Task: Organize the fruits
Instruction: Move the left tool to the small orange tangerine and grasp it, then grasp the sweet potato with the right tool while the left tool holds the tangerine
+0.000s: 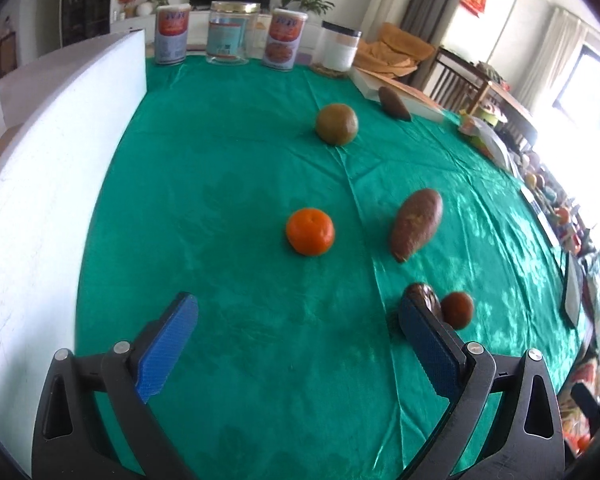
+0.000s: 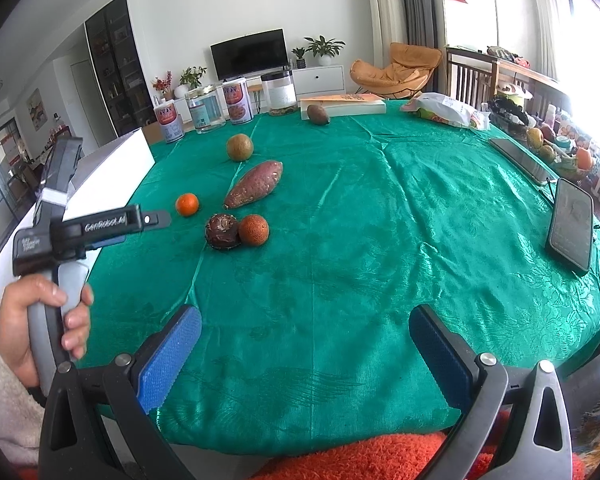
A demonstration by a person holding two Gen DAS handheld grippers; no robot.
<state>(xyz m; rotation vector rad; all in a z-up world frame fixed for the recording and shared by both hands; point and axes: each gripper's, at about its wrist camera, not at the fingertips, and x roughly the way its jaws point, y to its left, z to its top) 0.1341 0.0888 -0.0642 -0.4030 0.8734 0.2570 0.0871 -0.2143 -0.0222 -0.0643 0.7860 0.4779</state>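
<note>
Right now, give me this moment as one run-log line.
left claw: open, empty | right claw: open, empty | tangerine, sweet potato: on green tablecloth, untouched

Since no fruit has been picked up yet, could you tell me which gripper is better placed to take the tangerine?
Left, probably. The left gripper is open over the cloth with the tangerine just ahead between its fingers; the right gripper sits back at the table edge.

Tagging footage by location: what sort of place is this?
Most likely a home living and dining room: a television on a white cabinet, an orange lounge chair, and a table with a green cloth.
</note>
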